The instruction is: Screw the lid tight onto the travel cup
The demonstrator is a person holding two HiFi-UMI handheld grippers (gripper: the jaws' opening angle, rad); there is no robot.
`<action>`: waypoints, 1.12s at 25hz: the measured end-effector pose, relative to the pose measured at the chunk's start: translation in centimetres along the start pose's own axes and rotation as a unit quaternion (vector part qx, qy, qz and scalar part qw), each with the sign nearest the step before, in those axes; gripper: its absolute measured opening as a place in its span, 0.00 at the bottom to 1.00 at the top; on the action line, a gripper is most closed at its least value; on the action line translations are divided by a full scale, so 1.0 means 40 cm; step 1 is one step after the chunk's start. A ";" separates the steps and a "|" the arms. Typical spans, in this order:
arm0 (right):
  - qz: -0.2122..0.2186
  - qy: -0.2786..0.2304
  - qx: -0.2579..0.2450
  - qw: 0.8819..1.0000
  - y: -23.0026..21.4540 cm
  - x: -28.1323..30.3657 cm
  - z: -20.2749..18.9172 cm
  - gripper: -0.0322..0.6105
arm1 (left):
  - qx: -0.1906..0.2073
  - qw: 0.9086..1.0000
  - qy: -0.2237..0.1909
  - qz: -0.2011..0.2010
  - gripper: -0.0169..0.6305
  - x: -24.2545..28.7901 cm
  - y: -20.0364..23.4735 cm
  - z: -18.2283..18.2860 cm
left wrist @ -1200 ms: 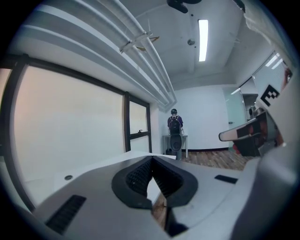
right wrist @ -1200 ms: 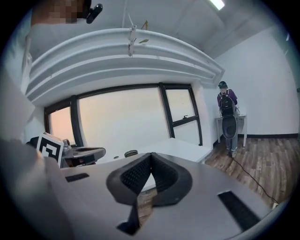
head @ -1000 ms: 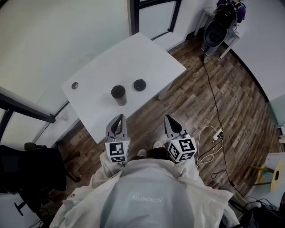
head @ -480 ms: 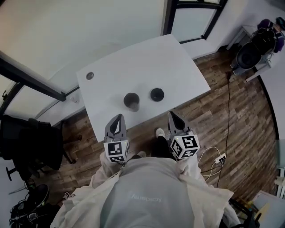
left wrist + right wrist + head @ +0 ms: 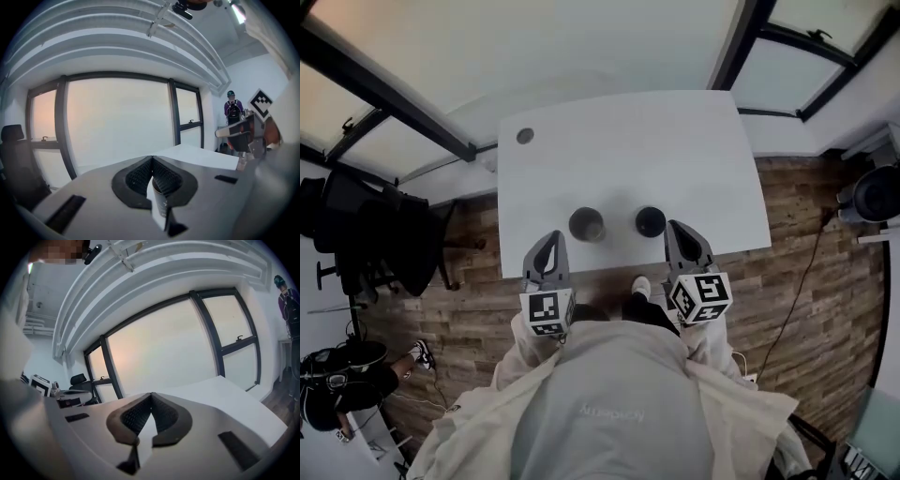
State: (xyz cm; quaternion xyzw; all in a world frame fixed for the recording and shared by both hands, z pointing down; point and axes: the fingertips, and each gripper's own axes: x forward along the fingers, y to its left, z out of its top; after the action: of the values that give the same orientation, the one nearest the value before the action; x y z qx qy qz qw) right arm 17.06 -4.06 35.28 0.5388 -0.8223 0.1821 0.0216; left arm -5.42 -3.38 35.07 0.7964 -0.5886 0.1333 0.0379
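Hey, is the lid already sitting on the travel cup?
No, in the head view the lid lies flat on the white table, apart from the open travel cup, on its right.

Counter [image 5: 628,141] is bare beyond the front strip except for a small round disc [image 5: 525,136] near the far left corner, so there's room to come in from above or from the person's side. The only obstacles up front are the travel cup [image 5: 586,224] and lid [image 5: 650,221], standing apart with a gap between them. The left gripper [image 5: 550,240] sits just beside the cup and the right gripper [image 5: 676,228] just beside the lid, jaws together. Black office chair [image 5: 389,234] blocks the left end, and window frames [image 5: 384,89] run behind the far edge.
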 end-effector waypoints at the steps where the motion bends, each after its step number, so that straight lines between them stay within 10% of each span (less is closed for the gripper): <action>1: 0.009 0.003 -0.003 1.000 -0.010 0.014 0.004 0.08 | -0.002 1.000 -0.002 0.009 0.04 0.002 0.002 0.007; 8: 0.041 0.026 -0.005 0.999 -0.030 0.107 -0.014 0.08 | -0.026 0.999 0.004 0.041 0.04 -0.007 0.067 -0.024; 22: 0.002 0.059 -0.020 0.998 0.018 0.185 -0.090 0.08 | -0.041 0.997 0.015 -0.070 0.05 0.060 0.110 -0.188; 28: -0.014 0.061 -0.026 0.998 0.010 0.181 -0.090 0.08 | -0.032 0.985 0.014 -0.167 0.53 0.081 0.037 -0.233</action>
State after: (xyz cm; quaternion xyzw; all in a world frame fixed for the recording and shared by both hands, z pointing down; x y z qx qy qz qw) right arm 13.08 -9.13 40.19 0.5376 -0.8160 0.1928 0.0889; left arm -7.50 -4.82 44.70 0.8801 -0.4504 0.1178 0.0934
